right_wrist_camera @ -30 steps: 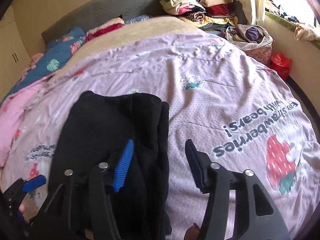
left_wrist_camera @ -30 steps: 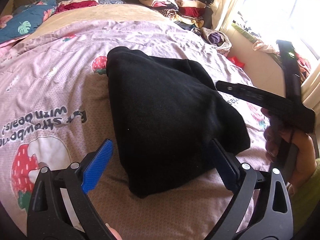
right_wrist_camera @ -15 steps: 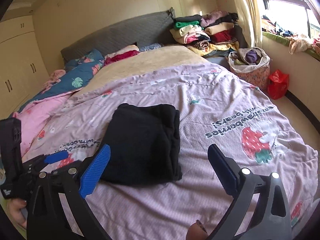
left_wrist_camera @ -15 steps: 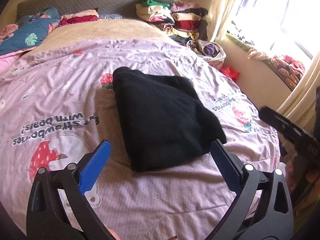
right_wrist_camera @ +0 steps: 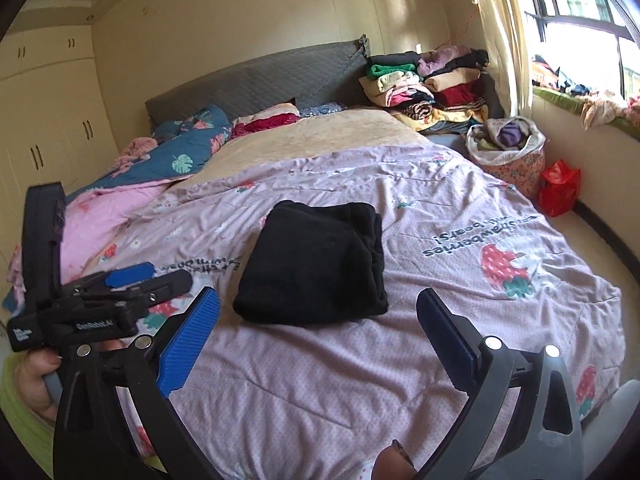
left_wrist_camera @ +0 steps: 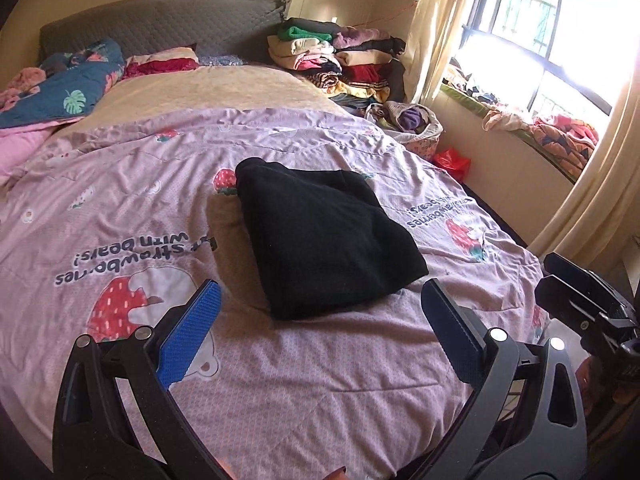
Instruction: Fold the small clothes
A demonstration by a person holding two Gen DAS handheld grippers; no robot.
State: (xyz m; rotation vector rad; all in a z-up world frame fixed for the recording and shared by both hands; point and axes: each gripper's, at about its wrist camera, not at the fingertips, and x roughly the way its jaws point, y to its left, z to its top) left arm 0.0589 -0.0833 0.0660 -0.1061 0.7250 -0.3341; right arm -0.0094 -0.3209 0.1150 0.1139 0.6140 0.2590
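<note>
Black garment (left_wrist_camera: 324,236), folded into a compact, thick rectangle, lies on the pink quilt (left_wrist_camera: 120,208); left tool (left_wrist_camera: 320,332) and right tool (right_wrist_camera: 320,336) both released, clear of it.

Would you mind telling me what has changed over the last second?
Both grippers, left and right, pulled back from the black garment, open and empty; the right one had been over it. The garment stays folded on the pink quilt.

Both claws farther from garment (left_wrist_camera: 324,240)
</note>
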